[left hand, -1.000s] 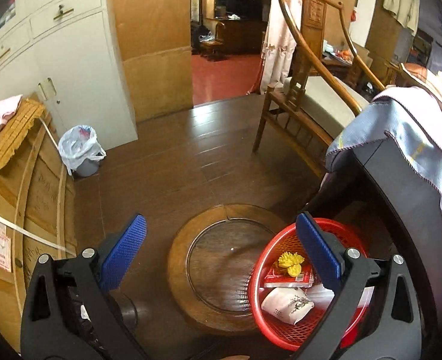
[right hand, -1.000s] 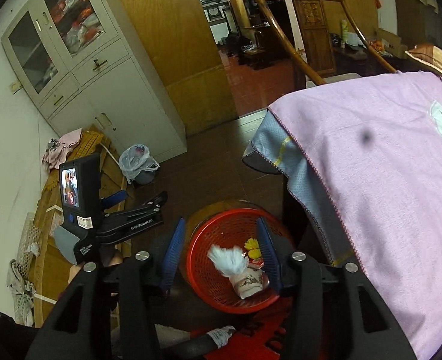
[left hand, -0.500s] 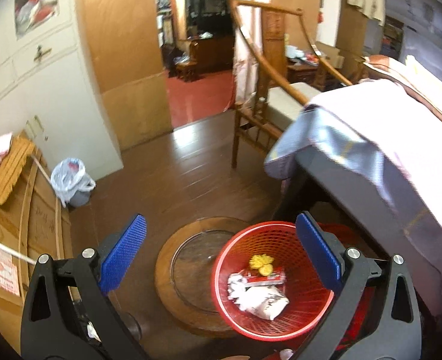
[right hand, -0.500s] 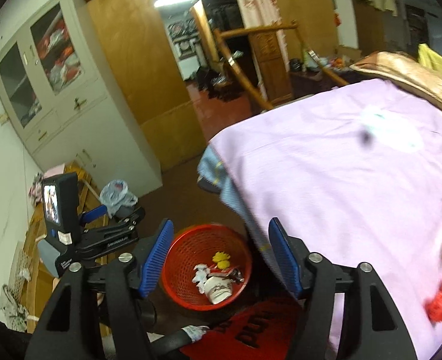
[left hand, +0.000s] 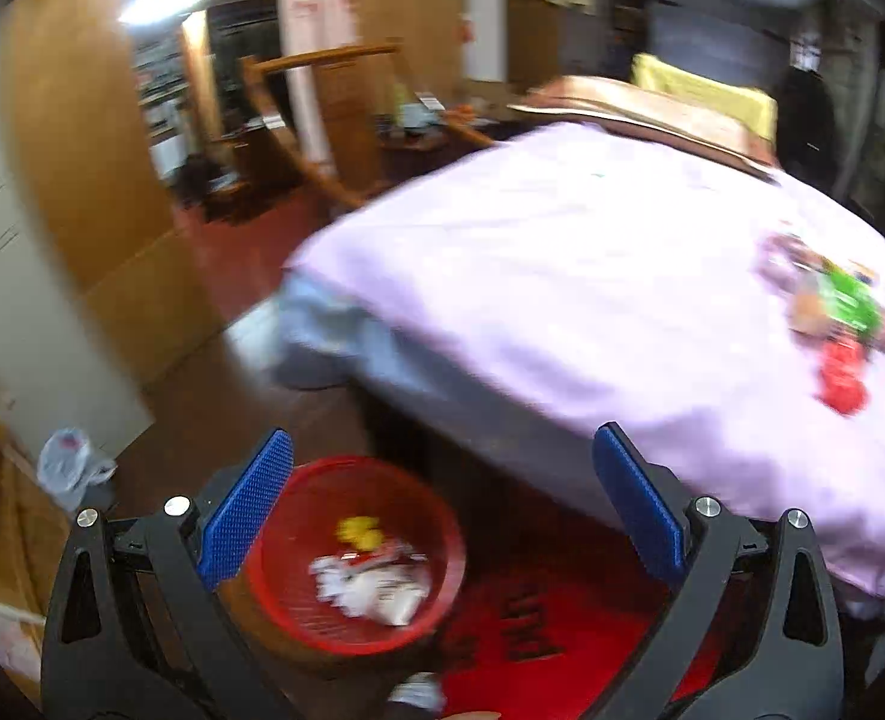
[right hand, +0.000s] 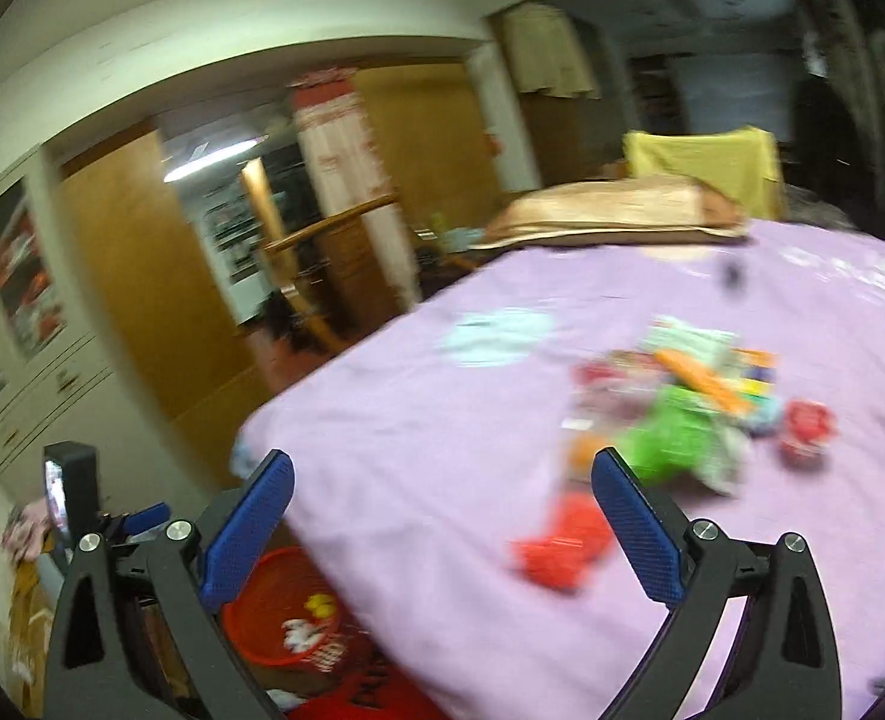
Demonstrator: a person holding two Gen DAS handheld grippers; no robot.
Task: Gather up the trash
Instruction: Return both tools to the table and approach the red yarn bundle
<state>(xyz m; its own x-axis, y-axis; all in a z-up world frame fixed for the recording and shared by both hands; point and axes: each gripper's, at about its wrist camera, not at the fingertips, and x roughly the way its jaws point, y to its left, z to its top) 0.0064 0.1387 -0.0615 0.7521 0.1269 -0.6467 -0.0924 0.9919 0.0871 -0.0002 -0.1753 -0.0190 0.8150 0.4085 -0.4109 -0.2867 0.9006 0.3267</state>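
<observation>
Trash lies in a loose pile on the pink bed cover, ahead and to the right of the right gripper. The pile is blurred, so the count is rough: one green wrapper in the middle, one orange strip above it, one round red piece at the far right, and one flat red piece nearest, lying just left of the right finger. Pale packets sit among them, too smeared to count. The flat red piece seems to stretch across the view, roughly in line with the gap between the fingers, so a straight reach forward and a little right should meet it first.

The right gripper's fingers are opening wide, and nothing is between them but bed cover. The left gripper also has its fingers spread wide and empty. From its view the same pile shows far off at the right edge of the bed, well apart from it, so the right hand is clearly the nearer one.

One red basket stands on the floor beside the bed, below the left gripper and next to a red mat. It already holds some trash: one yellow bit and a clump of white and red wrappers. One white plastic bag sits farther off by the cabinet.
</observation>
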